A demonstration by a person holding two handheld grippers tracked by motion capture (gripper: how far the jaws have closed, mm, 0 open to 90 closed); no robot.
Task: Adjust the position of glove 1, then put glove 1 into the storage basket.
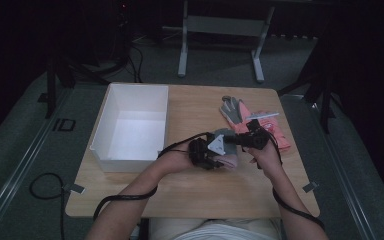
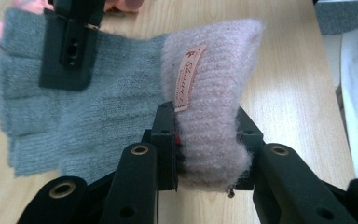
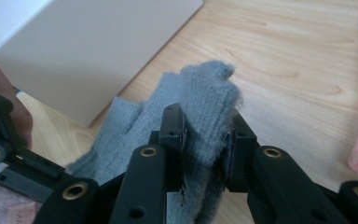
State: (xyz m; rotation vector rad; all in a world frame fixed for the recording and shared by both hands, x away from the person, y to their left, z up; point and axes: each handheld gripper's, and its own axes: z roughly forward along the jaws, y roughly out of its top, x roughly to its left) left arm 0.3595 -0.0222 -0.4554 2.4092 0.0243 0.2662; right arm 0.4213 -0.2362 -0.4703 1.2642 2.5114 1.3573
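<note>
Left gripper (image 2: pixel 205 149) clamps the pink cuff of one grey glove (image 2: pixel 88 112); a label shows in its view. Right gripper (image 3: pixel 205 144) clamps the finger end above the table (image 1: pixel 200 195). High view: one box (image 1: pixel 130 95), two further gloves (image 1: pixel 250 117).

Grey knit glove (image 2: pixel 88 112) fuzzy wool, its pink ribbed cuff (image 2: pixel 212 98) pinched between the matt black plastic jaws, woven label on it; table (image 3: pixel 284 60) smooth pale wood below them; white box (image 3: pixel 93 51) matt plastic beyond
</note>
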